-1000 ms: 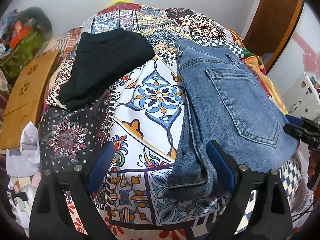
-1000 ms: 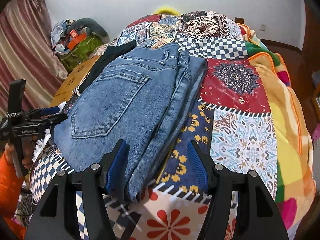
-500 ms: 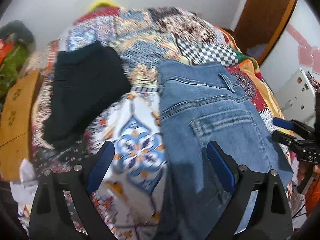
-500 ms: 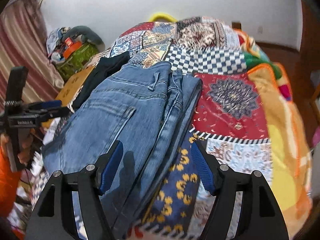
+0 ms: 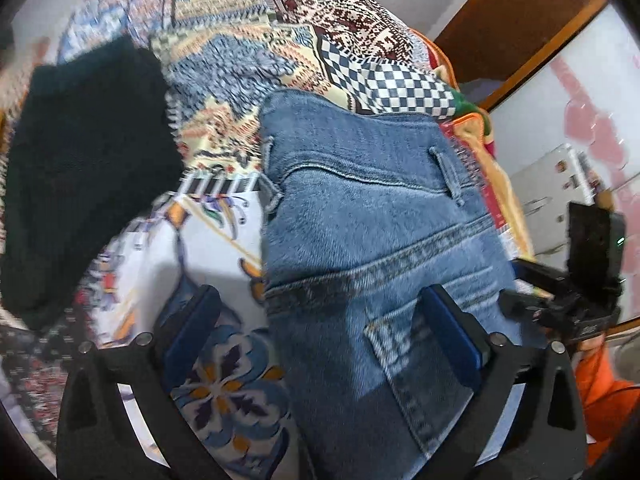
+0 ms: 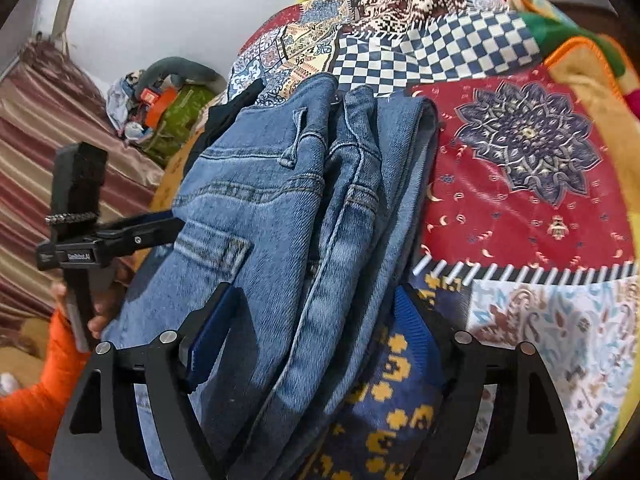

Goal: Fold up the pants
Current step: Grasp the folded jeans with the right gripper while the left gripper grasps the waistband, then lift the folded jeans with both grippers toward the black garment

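The left gripper (image 5: 320, 336) has its blue-padded fingers (image 5: 448, 332) spread wide, holding nothing. The right-hand pad hangs over the back-pocket area of the folded blue denim jeans (image 5: 372, 216) and the left-hand pad over the bare patchwork quilt (image 5: 224, 392); whether either pad touches fabric cannot be told. The right gripper (image 6: 316, 340) is equally wide apart and empty, straddling the jeans' stacked right edge (image 6: 360, 216), one pad over denim and the other over the dark blue patch with yellow flowers.

A second ago both grippers sat back at the near hem of the jeans; since then each has travelled forward toward the waistband, so the pocket seam and belt loop (image 5: 448, 176) now fill the left view, which is blurred by that motion. The jeans themselves lie where they were, in the same compact stack on the quilt, with the black folded garment (image 5: 84, 168) to their left, apart from them.

This suggests the folding is essentially complete and the tools are smoothing or checking the bundle, or reaching the far end for one last fold.
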A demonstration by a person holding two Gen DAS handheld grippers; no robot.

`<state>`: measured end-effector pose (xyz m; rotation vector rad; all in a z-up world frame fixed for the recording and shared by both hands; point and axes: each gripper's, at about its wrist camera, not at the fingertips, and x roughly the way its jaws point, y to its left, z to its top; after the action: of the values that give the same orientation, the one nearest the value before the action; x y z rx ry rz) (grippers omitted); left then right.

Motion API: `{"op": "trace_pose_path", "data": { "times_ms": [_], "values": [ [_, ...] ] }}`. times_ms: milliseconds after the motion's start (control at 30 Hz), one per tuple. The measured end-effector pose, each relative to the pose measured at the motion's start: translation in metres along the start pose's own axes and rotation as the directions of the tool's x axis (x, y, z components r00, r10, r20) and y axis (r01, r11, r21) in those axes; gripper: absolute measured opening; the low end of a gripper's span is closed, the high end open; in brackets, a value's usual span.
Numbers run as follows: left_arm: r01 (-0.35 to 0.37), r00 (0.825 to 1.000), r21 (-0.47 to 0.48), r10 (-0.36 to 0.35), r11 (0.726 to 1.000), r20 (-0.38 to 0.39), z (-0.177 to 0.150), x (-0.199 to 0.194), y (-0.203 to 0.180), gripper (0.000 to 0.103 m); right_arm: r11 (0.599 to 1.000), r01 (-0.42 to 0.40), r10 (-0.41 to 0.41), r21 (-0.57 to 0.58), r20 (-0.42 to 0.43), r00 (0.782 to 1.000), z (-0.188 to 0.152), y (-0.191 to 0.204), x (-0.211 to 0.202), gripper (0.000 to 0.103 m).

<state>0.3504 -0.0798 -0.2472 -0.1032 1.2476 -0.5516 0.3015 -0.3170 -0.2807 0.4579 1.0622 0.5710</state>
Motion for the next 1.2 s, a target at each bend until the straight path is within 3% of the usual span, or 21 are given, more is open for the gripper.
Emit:
{"op": "trace_pose_path", "data": {
  "times_ms": [233, 300, 400, 467, 567, 833, 933, 1067, 1133, 1200],
  "values": [
    [0.076, 0.997, 0.014, -0.076, 0.997, -0.011, 0.010, 0.017, -0.011, 0.103, 0.999, -0.048, 0.048, 0.023, -0.011, 0.999, 0.010, -0.004, 0.006, 0.077],
    [0.096, 0.995, 0.021, -0.095, 0.995, -0.021, 0.010, 0.019, -0.016, 0.094, 0.999, -0.044, 0.044, 0.015, -0.007, 0.999, 0.012, 0.001, 0.006, 0.073],
    [0.081, 0.997, 0.031, -0.080, 0.996, -0.008, 0.007, 0.014, -0.021, 0.084, 0.999, -0.039, 0.039, -0.006, 0.012, 0.999, 0.013, 0.009, 0.002, 0.053],
    [0.076, 0.997, 0.028, -0.076, 0.997, 0.009, 0.002, 0.005, -0.022, 0.077, 1.000, -0.008, 0.009, -0.022, 0.034, 0.999, 0.014, 0.013, -0.002, 0.029],
    [0.069, 0.997, 0.041, -0.071, 0.997, 0.037, -0.008, -0.008, -0.026, 0.063, 0.999, -0.006, 0.008, -0.044, 0.040, 0.999, 0.016, 0.019, -0.009, 0.023],
    [-0.018, 0.991, 0.055, 0.011, 0.998, 0.131, -0.042, -0.053, -0.034, 0.046, 0.988, -0.011, 0.020, -0.152, 0.058, 0.998, 0.013, 0.061, -0.023, 0.022],
    [-0.057, 0.979, 0.061, 0.044, 0.997, 0.199, -0.053, -0.077, -0.036, 0.040, 0.981, -0.015, 0.030, -0.193, 0.075, 0.997, 0.018, 0.080, -0.024, 0.021],
    [-0.091, 0.945, 0.073, 0.063, 0.993, 0.320, -0.058, -0.123, -0.033, 0.032, 0.964, -0.023, 0.051, -0.264, 0.101, 0.994, 0.026, 0.113, -0.024, 0.021],
    [-0.112, 0.931, 0.074, 0.079, 0.991, 0.355, -0.058, -0.140, -0.029, 0.032, 0.957, -0.027, 0.060, -0.290, 0.107, 0.992, 0.032, 0.128, -0.021, 0.021],
    [-0.124, 0.930, 0.047, 0.099, 0.991, 0.355, -0.055, -0.145, -0.018, 0.032, 0.944, -0.015, 0.056, -0.329, 0.115, 0.992, 0.040, 0.145, -0.013, 0.021]
  ]
}}
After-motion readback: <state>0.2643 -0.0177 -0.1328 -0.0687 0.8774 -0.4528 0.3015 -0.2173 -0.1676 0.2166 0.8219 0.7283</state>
